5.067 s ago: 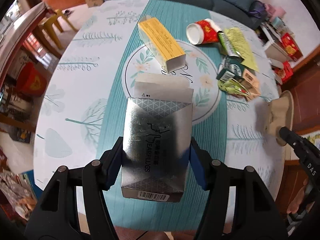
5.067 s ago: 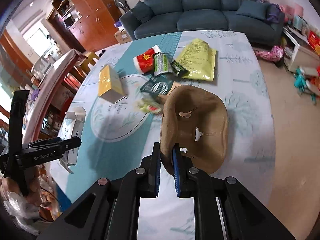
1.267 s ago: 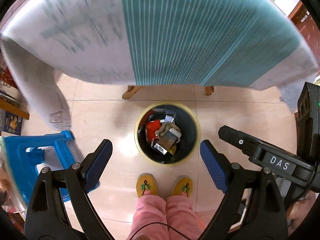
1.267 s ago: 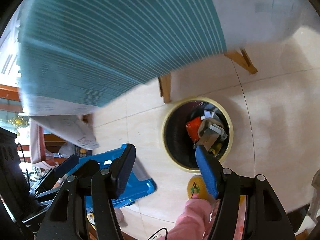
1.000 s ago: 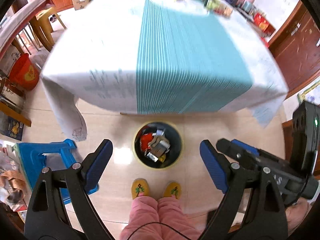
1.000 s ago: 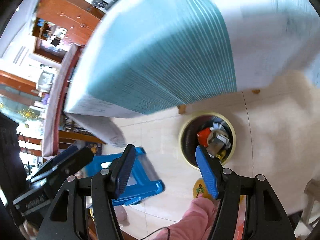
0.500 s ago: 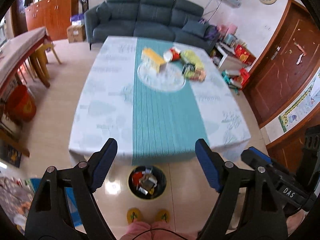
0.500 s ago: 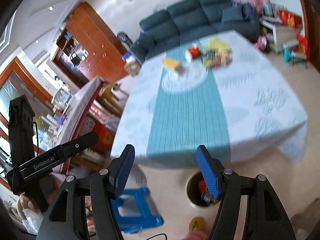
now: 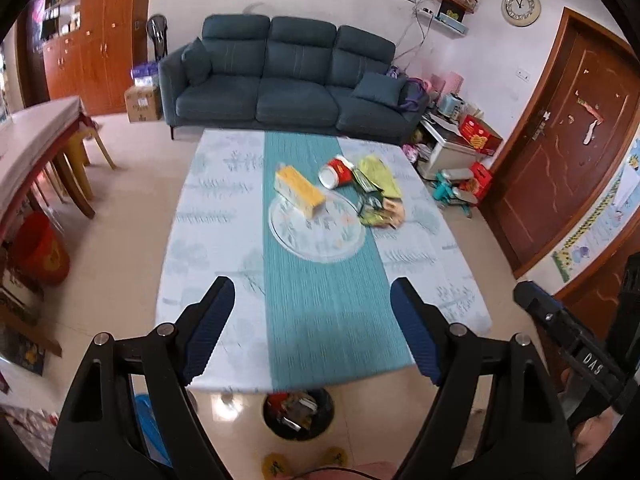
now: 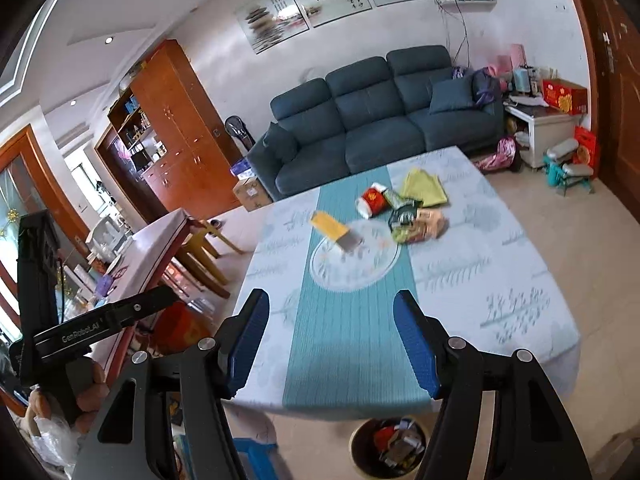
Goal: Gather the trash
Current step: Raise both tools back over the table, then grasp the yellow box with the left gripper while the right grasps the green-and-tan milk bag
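Observation:
On the table with the teal-striped cloth [image 9: 328, 304] [image 10: 344, 344] lies trash at the far end: a yellow box [image 9: 299, 191] [image 10: 333, 229], a red paper cup [image 9: 335, 172] [image 10: 372, 200], a yellow-green bag [image 9: 380, 174] [image 10: 424, 188] and a heap of small wrappers [image 9: 380, 216] [image 10: 418, 226]. A round bin [image 9: 298, 414] [image 10: 390, 448] full of trash stands on the floor below the near table edge. My left gripper [image 9: 312, 300] is open and empty, high above the near edge. My right gripper [image 10: 332, 312] is open and empty too.
A dark blue sofa [image 9: 280, 80] [image 10: 380, 116] stands behind the table. A wooden table with yellow chairs [image 9: 36, 144] is at the left, a blue stool [image 10: 252, 452] near the bin. A person's slippers [image 9: 276, 466] show at the bottom. Clutter [image 9: 460, 184] lies right.
Both grippers have risen from over the bin and tilted up, so the whole table and the room now show. The left jaws have narrowed slightly. Both stay empty.

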Action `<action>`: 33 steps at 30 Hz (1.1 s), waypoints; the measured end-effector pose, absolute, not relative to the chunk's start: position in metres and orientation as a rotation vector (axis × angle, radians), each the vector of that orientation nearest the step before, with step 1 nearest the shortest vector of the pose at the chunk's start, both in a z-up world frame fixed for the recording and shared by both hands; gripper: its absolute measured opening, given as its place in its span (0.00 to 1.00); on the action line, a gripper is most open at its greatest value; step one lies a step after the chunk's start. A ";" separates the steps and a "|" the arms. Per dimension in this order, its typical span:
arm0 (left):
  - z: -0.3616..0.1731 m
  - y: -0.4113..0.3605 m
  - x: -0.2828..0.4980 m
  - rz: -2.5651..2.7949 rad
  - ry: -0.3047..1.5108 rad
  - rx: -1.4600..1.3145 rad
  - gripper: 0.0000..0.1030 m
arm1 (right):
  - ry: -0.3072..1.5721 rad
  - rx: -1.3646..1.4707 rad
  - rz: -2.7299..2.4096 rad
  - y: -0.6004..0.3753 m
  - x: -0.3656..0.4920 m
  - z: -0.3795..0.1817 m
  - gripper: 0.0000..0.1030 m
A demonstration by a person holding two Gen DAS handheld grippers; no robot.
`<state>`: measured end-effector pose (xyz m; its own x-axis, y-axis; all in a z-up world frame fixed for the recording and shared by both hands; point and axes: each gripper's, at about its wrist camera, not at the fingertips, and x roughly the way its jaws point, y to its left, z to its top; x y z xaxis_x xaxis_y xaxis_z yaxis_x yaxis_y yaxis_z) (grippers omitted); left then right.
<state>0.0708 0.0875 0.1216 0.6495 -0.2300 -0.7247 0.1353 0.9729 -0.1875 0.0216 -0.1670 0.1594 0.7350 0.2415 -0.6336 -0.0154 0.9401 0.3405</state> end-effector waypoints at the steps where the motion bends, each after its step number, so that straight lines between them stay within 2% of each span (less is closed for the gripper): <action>1: 0.122 0.087 0.078 -0.206 0.844 -0.116 0.76 | 0.741 0.317 0.141 -0.170 0.032 0.161 0.64; 9: 0.099 0.085 0.158 -0.184 0.942 -0.189 0.76 | 0.795 0.228 0.172 -0.201 0.137 0.143 0.64; 15: 0.064 0.064 0.242 -0.115 1.009 -0.209 0.76 | 0.874 0.132 0.235 -0.237 0.246 0.104 0.64; 24: -0.020 0.010 0.375 0.008 1.190 -0.263 0.76 | 1.064 -0.114 0.380 -0.278 0.395 0.007 0.64; 33: -0.091 -0.015 0.440 0.127 1.318 -0.275 0.76 | 1.216 -0.236 0.569 -0.276 0.452 -0.088 0.64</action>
<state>0.4403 -0.0154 -0.0913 0.2494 -0.0639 -0.9663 -0.2468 0.9607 -0.1273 0.4525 -0.2764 -0.0876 0.2296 0.2857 -0.9304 -0.5311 0.8379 0.1263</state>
